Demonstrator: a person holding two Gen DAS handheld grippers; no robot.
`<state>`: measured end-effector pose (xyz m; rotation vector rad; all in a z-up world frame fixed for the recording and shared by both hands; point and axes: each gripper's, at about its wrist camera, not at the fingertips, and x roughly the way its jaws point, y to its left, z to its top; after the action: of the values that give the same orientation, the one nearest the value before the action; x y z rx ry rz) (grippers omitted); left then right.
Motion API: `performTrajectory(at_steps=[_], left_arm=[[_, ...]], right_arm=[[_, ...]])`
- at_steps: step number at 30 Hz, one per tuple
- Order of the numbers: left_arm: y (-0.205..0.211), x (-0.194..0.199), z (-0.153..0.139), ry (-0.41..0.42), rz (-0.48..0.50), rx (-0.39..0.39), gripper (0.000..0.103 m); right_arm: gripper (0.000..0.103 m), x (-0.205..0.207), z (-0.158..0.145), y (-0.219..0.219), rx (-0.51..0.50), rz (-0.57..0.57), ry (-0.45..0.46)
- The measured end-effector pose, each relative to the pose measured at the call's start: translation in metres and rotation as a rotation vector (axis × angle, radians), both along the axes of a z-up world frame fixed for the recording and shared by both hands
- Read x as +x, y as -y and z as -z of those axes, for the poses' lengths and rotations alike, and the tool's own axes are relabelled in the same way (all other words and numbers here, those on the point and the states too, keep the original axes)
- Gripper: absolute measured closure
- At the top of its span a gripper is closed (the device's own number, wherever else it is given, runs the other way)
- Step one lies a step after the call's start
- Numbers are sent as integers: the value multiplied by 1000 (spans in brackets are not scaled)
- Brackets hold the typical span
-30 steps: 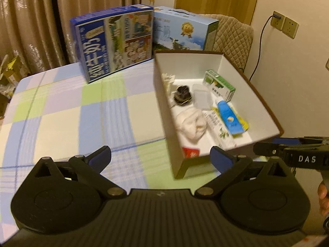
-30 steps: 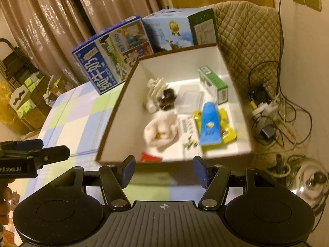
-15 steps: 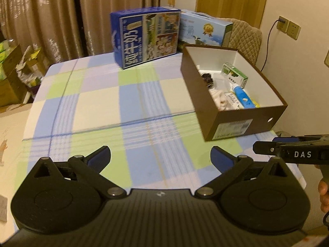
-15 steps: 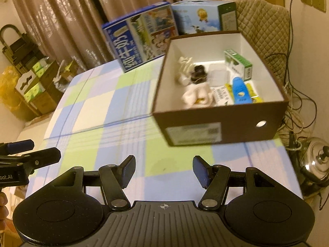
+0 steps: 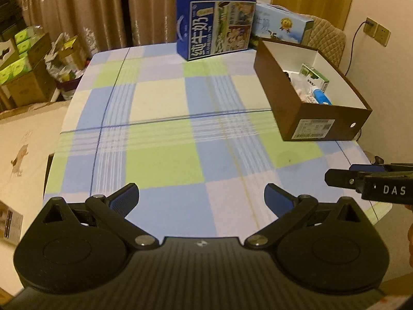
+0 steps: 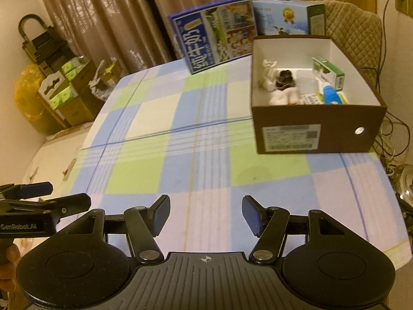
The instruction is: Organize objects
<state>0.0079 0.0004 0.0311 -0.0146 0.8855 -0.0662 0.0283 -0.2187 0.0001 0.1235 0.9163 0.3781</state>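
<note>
Left gripper: low centre of the left wrist view, jaws spread wide with nothing between them, hovering over the near edge of the tablecloth.
Right gripper: low centre of the right wrist view, jaws likewise released and empty; its side also shows at the right edge of the left wrist view.
Brown box: centre right of the right wrist view, standing on the cloth well apart from both grippers, open at the top.
Contents: a green carton, a blue tube, a crumpled white bundle, a dark round item and a clear plastic piece all lie inside; some smaller bits are too cramped to tell.
Milk cartons: two large printed boxes at the upper centre, behind the brown box.
Loose items: none visible on the open cloth.
Progress: by my judgement the sorting looks finished or nearly so, since everything small sits in the box.
Left to do: nothing obvious, unless the big cartons count.
</note>
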Motion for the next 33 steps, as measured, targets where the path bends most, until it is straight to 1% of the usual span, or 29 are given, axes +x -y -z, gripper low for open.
performTrajectory(at_steps=[8,15,33], left_arm=[[-21,-20,3,-10,-31,-11,1],[-30,-29,4,-9,-46,-16,1],[-33,-23,6,-9,-72,-13,1]], right_arm=[[44,-19,2,-22,-11,-39,1],[44,-25,1,-33,-16,-61,5],[44,-19,1,-40,-25,-81,4]])
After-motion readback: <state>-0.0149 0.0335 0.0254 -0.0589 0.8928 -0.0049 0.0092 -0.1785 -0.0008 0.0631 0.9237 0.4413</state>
